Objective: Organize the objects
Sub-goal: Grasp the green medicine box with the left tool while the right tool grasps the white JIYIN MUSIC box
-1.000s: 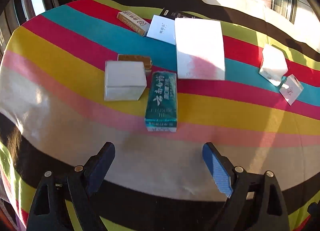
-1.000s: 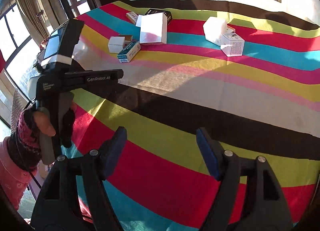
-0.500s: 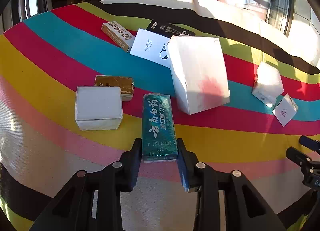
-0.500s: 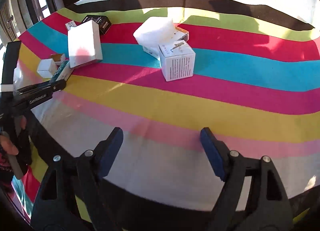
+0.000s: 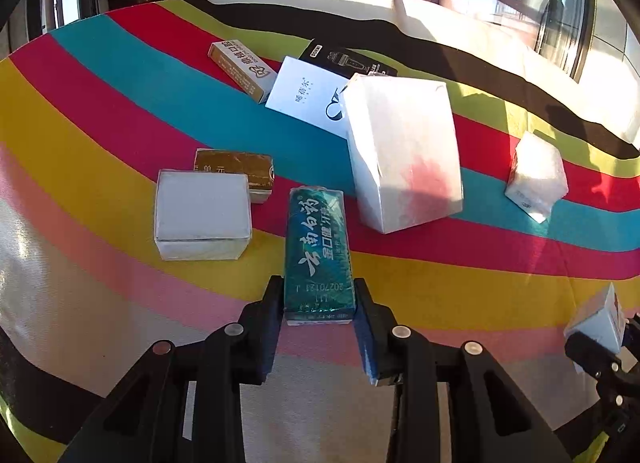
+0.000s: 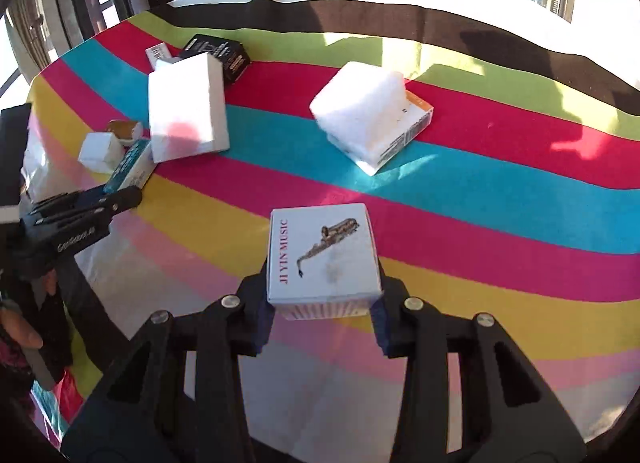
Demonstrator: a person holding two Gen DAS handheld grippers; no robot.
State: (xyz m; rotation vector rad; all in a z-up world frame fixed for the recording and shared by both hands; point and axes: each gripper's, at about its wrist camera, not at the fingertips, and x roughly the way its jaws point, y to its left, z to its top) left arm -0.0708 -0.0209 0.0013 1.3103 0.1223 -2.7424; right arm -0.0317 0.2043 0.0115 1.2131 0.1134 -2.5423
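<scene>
1. Your left gripper is clamped on the near end of the green box, mid-table, long axis in line for a straight pull.
2. Your right gripper is clamped on the music box by its sides, nearer the table's front edge.
</scene>
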